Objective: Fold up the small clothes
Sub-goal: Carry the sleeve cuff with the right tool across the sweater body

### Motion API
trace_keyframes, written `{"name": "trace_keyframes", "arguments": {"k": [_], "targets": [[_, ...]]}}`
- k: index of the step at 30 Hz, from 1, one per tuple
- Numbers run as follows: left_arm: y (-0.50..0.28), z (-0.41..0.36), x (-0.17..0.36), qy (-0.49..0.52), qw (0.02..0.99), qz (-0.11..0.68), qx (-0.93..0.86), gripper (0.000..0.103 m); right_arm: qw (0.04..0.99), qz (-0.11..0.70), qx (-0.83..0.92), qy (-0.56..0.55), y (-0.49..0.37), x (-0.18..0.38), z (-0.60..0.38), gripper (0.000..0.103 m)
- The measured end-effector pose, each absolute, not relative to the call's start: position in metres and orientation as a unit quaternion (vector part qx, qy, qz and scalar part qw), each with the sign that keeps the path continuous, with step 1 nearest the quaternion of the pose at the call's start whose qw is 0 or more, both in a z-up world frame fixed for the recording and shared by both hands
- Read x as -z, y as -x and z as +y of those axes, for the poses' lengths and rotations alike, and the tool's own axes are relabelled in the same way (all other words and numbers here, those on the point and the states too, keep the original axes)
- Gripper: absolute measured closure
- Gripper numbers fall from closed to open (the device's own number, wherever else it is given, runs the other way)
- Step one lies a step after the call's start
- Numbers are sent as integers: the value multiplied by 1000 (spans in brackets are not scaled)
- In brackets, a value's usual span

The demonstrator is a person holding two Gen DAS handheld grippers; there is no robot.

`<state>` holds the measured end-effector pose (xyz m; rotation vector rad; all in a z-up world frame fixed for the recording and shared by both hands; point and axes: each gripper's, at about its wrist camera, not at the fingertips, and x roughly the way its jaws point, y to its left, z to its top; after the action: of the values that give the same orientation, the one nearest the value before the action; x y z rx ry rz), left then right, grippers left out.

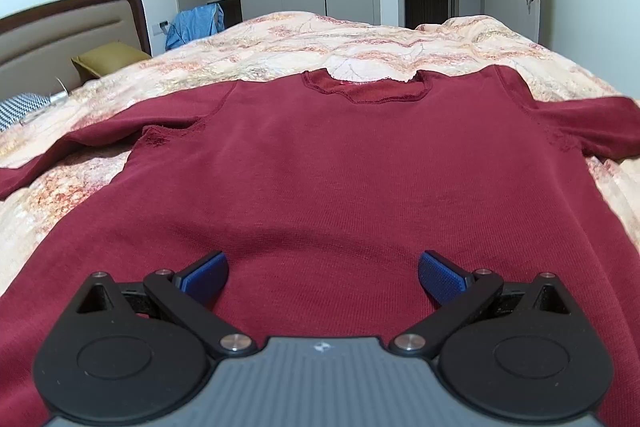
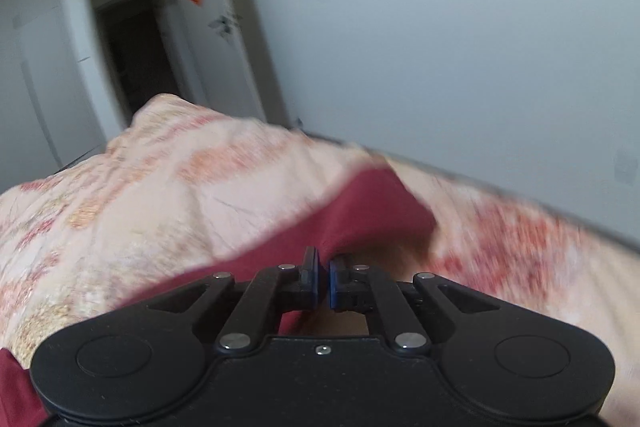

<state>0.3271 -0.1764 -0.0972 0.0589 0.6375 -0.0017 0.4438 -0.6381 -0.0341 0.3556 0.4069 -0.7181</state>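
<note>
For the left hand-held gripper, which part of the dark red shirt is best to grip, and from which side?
Probably the end of the sleeve lying flat on the bedspread, at the picture's left. Come from its outer side, low along the bed: there the edge is thin and free. The left hand-held gripper hangs open over the shirt.

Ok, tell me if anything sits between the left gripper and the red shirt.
Nothing visible does. The left gripper has its fingers spread wide directly over the red shirt, which lies flat on the floral bedspread. Only bare fabric shows between and ahead of them.
</note>
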Motion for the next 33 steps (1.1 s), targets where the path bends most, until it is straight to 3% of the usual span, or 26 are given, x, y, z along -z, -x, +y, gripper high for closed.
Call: {"name": "trace_keyframes", "arguments": {"k": [6,14,22,28,33], "targets": [[-340,-153,69,10,937,348,25,0,944,166,285,-34,-472,-15,-582,99],[-348,-93,32,73,941,330,-32,0,966,137,115,186,-506,-45,-435,99],[-343,-34,34,120,933,328,-90,0,868,130,-73,474,-499,28,-256,99],[-336,-9,45,134,925,334,-119,0,832,153,-141,514,-485,82,-190,99],[-338,-4,50,145,925,329,-123,0,819,150,-167,528,-468,94,-177,99]]}}
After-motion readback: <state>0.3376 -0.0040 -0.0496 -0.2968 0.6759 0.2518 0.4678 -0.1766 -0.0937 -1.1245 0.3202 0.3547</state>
